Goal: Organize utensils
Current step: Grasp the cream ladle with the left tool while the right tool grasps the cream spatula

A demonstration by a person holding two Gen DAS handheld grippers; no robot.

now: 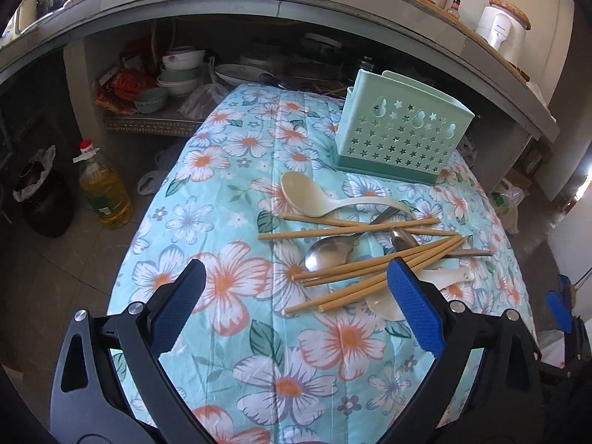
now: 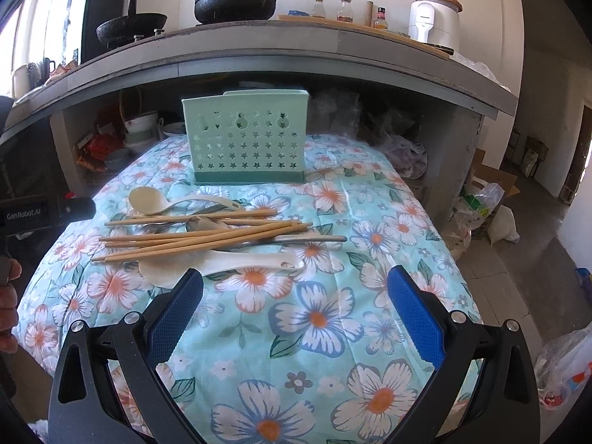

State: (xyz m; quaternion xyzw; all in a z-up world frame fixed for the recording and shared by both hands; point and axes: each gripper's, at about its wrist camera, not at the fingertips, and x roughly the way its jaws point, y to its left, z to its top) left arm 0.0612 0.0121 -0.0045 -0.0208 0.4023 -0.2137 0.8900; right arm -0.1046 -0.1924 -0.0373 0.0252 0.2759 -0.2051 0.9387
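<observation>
Utensils lie in one tangled heap on the surface [image 2: 370, 333], which is draped in a floral cloth, and none of them is sorted yet as far as I can see. The largest thing here is that surface; next comes the green holder [image 2: 246, 140], upright at its far side, just beyond the heap. Through its star holes I see nothing standing inside, so I judge the task not yet begun: every piece is left to move.

In the heap, the ladle [image 2: 177, 201] lies farthest, nearest the holder, bowl to the left. The chopsticks [image 2: 207, 238] cross over the metal spoons [image 1: 329, 253], and a white spoon [image 2: 229, 262] lies nearest me, partly under the sticks.

My left tongs [image 1: 296, 281] hover over the near left of the surface, spread wide and holding nothing; the right finger sits in front of the near ends of the chopsticks, though I cannot tell if it touches them. My right tongs [image 2: 296, 285] hang over the near middle, also wide apart and empty, the left finger just short of the white spoon. Both point toward the holder.
</observation>
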